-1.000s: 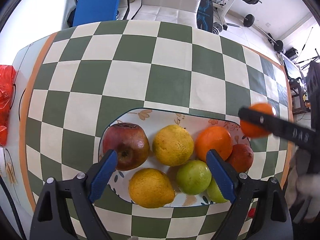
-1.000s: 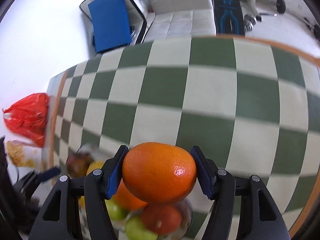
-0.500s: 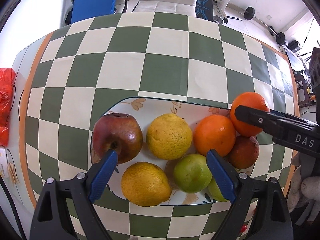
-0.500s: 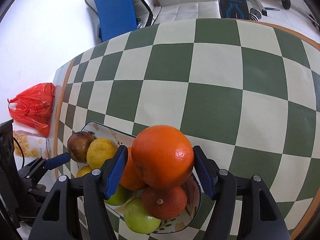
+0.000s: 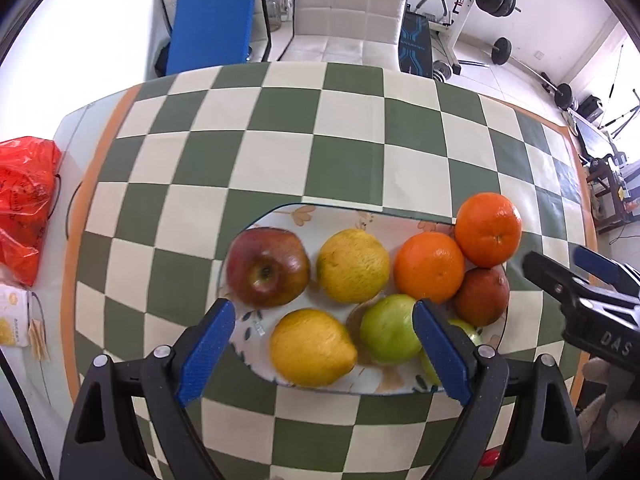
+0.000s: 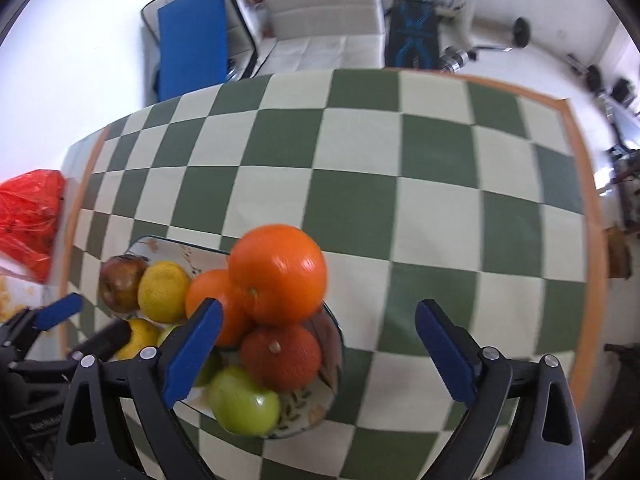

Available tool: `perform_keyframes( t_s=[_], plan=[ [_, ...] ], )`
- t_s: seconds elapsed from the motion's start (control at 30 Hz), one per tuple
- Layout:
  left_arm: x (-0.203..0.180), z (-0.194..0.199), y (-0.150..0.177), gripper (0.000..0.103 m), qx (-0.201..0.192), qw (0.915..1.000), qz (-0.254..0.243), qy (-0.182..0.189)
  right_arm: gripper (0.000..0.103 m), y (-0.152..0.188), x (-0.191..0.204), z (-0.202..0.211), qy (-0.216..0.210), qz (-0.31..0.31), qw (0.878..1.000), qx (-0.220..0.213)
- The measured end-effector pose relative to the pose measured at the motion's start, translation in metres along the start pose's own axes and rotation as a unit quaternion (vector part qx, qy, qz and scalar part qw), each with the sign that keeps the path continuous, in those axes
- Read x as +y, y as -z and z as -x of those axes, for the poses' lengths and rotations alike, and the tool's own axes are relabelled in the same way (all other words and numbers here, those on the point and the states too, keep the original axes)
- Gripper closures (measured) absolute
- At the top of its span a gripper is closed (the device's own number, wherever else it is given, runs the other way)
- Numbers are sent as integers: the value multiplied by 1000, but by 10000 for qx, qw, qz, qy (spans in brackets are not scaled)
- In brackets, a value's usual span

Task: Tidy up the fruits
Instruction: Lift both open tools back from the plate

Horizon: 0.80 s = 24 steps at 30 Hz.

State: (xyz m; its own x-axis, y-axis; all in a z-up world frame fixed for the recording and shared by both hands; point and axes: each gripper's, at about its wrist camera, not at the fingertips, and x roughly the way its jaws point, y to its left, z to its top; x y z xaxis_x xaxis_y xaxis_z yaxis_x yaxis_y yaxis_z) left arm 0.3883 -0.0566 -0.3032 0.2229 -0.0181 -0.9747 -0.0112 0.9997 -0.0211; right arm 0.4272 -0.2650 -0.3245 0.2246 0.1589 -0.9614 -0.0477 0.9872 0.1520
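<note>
A glossy, round orange (image 5: 489, 229) (image 6: 279, 274) is sitting at the right end of the plate (image 5: 280, 216) (image 6: 332, 344), resting against a second orange (image 5: 429, 267) (image 6: 210, 304) and on a duller, reddish-brown fruit (image 5: 481, 291) (image 6: 281, 356). The plate is an oval ceramic dish with a dark rim and painted leaf motifs. Also lying on it are a smooth red apple (image 5: 268, 272) (image 6: 121, 282), two pebbly-skinned yellow citrus (image 5: 353, 270) (image 5: 312, 347), and a waxy green apple (image 5: 390, 334) (image 6: 244, 403). The right gripper (image 6: 318, 352) is standing wide apart, holding nothing, its blue padded fingers (image 6: 192, 350) flanking the plate's right end. The left gripper (image 5: 322, 354) is hanging spread open above the near edge of the plate, its pads touching no fruit. The plate is resting on a green-and-cream checked tablecloth (image 5: 280, 140) (image 6: 400, 200) with an orange border. A crinkled red plastic bag (image 5: 24, 204) (image 6: 28, 220) is lying off the cloth's left edge.
</note>
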Motion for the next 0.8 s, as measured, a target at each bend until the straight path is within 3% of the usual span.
perform_keyframes(
  t_s=[0.13, 0.43, 0.8],
  plan=[
    [11, 21, 18, 12, -180, 9998, -2, -103, 3, 29, 11, 34, 329, -68, 9989, -339],
    [30, 95, 63, 12, -675, 9976, -111, -76, 3, 92, 42, 115, 577, -203, 9945, -846],
    [31, 188, 111, 12, -1375, 9897, -395, 71, 3, 160, 74, 218, 496, -244, 9877, -1465]
  ],
)
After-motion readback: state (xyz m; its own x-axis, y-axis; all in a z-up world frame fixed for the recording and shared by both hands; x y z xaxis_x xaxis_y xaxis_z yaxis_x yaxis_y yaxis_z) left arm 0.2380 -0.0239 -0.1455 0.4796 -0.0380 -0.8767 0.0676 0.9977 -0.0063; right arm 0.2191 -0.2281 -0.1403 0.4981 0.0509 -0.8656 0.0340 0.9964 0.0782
